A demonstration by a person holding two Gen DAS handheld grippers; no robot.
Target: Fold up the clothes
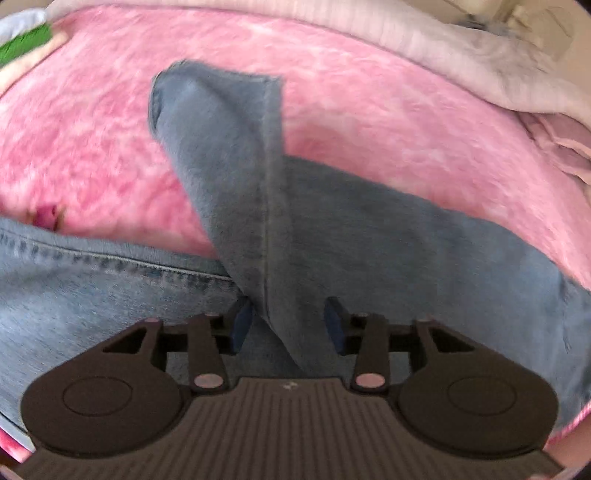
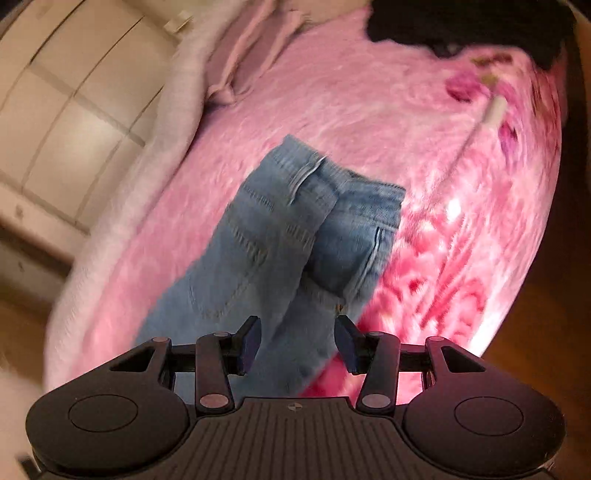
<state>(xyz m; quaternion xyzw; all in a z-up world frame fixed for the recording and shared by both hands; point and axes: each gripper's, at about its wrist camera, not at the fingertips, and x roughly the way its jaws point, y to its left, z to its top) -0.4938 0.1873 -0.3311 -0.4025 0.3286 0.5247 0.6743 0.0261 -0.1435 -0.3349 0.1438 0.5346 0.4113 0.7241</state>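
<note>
A pair of light blue jeans lies across a fluffy pink blanket (image 1: 369, 110). In the left wrist view one jeans leg (image 1: 236, 177) rises off the blanket as a narrow fold, its hem at the far end. That fold runs into my left gripper (image 1: 288, 326), which is shut on it. The rest of the denim spreads left and right beneath it. In the right wrist view the jeans' waist end (image 2: 295, 221), with pocket and belt loops, is bunched up. My right gripper (image 2: 298, 345) is shut on that bunch, and denim fills the gap between the pads.
Pale pink clothes (image 1: 480, 62) are heaped along the blanket's far edge. A dark garment (image 2: 461, 26) lies at the far corner and a white stick-like thing (image 2: 491, 114) beside it. White cabinet doors (image 2: 74, 92) and wooden floor (image 2: 546, 314) border the bed. Something green (image 1: 26, 46) shows top left.
</note>
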